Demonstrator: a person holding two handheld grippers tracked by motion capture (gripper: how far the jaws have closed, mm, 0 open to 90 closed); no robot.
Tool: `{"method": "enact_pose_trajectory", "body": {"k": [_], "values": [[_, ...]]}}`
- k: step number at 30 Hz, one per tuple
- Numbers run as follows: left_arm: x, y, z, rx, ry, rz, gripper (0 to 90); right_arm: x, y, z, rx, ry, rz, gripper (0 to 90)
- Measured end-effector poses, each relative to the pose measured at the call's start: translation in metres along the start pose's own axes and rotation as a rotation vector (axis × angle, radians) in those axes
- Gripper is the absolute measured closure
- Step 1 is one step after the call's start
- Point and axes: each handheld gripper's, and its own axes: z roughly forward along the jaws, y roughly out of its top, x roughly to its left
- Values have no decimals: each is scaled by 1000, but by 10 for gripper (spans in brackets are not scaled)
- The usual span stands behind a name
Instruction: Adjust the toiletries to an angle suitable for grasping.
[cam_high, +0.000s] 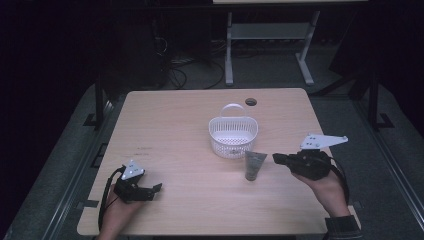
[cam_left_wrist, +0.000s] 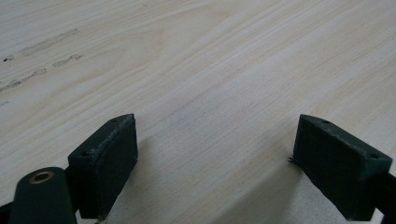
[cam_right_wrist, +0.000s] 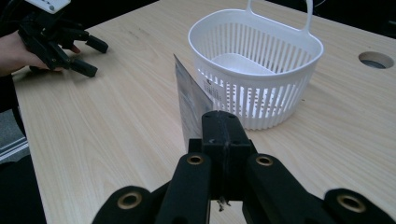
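Dim workshop, pale wooden bench (cam_high: 165, 125): a grey tube (cam_high: 254, 165) stands upright on its cap just in front of a white slotted basket (cam_high: 233, 134), which looks empty. The right tool (cam_high: 278, 158) — jaws pressed together, nothing between them — sits just beside the tube, its tip near the flat crimped end. The left tool (cam_high: 156, 190) rests well apart on the bench, jaws wide open. Any sideways nudge from the right tool would likely topple the tube — it stands on a narrow base.
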Motion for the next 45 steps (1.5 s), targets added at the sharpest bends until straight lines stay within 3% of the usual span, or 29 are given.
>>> {"method": "enact_pose_trajectory", "body": {"k": [17, 45], "values": [[0, 0, 0, -1, 0, -1, 132, 2, 9, 14, 11, 14, -6, 898], [0, 0, 0, -1, 0, 1, 132, -8, 15, 22, 23, -23, -4, 898]]}}
